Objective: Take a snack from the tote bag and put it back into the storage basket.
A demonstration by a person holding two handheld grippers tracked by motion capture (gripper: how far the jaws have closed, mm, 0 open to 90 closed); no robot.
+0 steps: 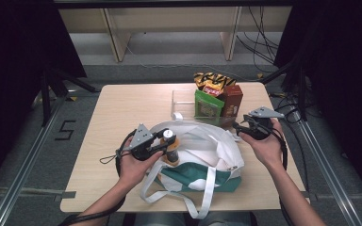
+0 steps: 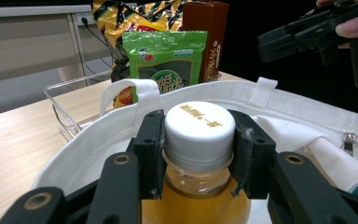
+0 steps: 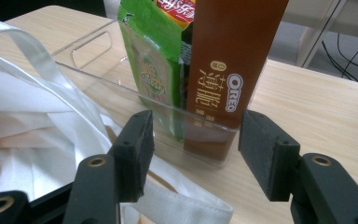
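A bottle of orange drink [image 1: 172, 153] with a white cap [image 2: 199, 127] stands upright in the mouth of a white and green tote bag [image 1: 202, 157]. My left gripper [image 1: 164, 141] comes from the left and is shut on the bottle just at the cap; in the left gripper view its pads [image 2: 150, 142] press both sides of the cap. My right gripper [image 1: 238, 127] hovers at the bag's right rim, open with nothing between its jaws. In the right gripper view it [image 3: 193, 149] faces a brown Oreo box [image 3: 230, 60] in a clear bin [image 3: 121, 81].
The clear bin [image 1: 183, 101] stands behind the bag and holds a green snack packet [image 1: 209, 106], the Oreo box [image 1: 231, 100] and a yellow chip bag [image 1: 212, 80]. The bag's white straps [image 1: 207, 193] trail over the front table edge. Bare tabletop [image 1: 122, 108] lies at left.
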